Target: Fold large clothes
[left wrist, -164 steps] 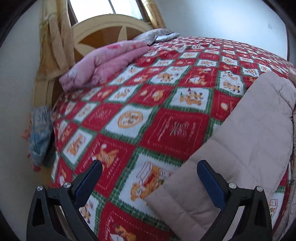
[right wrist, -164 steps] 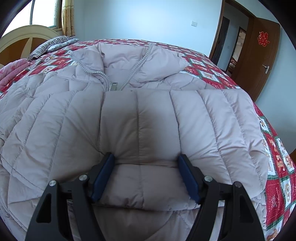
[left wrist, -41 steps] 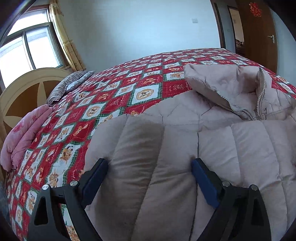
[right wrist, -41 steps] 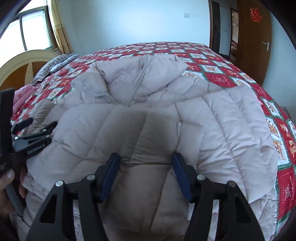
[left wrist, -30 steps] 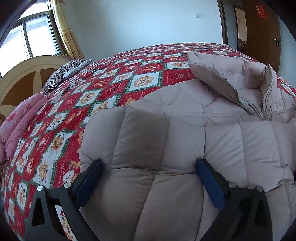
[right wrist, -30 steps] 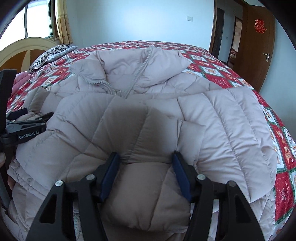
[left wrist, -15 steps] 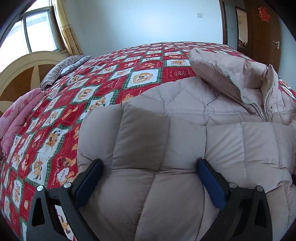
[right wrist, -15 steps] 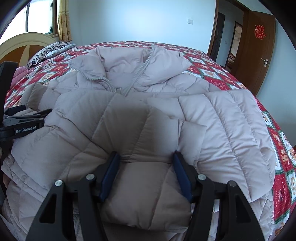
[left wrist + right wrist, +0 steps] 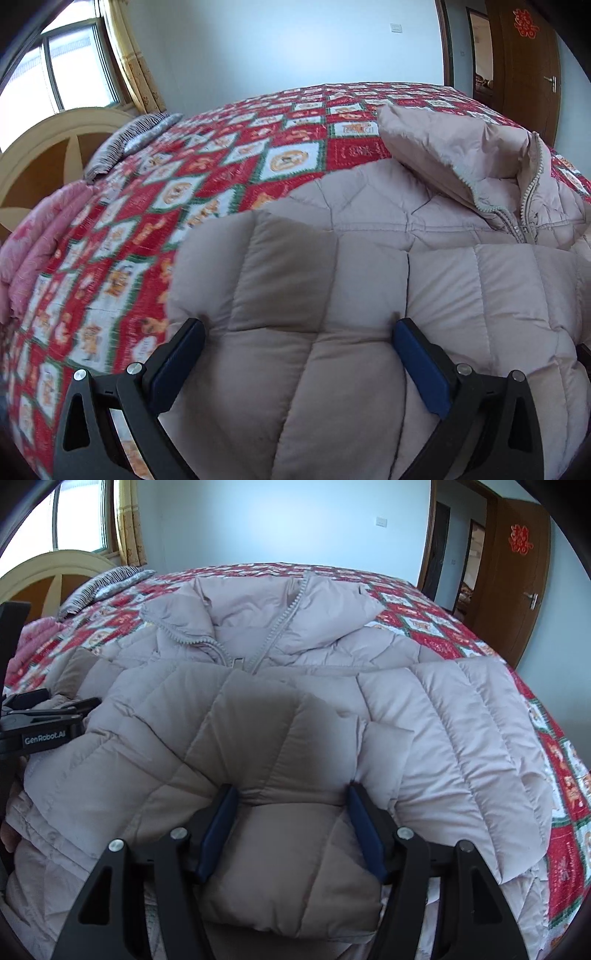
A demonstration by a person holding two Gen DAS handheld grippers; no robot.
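Observation:
A large pale pink quilted puffer jacket [image 9: 424, 716] lies on the bed, collar and zip at the far side. Its lower part is folded up over the chest. My right gripper [image 9: 291, 812] is closed on a thick fold of the jacket's hem, the padding bunched between the blue pads. My left gripper [image 9: 295, 350] stands wide, its fingers on either side of a fold of the jacket [image 9: 351, 288] at its left edge; the padding fills the gap. The left gripper also shows at the left edge of the right wrist view [image 9: 48, 716].
The bed has a red, white and green patterned cover [image 9: 207, 177]. A pink folded blanket [image 9: 33, 243] and a striped pillow [image 9: 125, 144] lie by the cream headboard [image 9: 48, 144]. A brown door [image 9: 517, 590] stands at the right.
Both grippers have carried the jacket's lower part forward toward the collar. The left gripper, earlier over bare bed cover beside a sleeve, now has jacket padding between its fingers.

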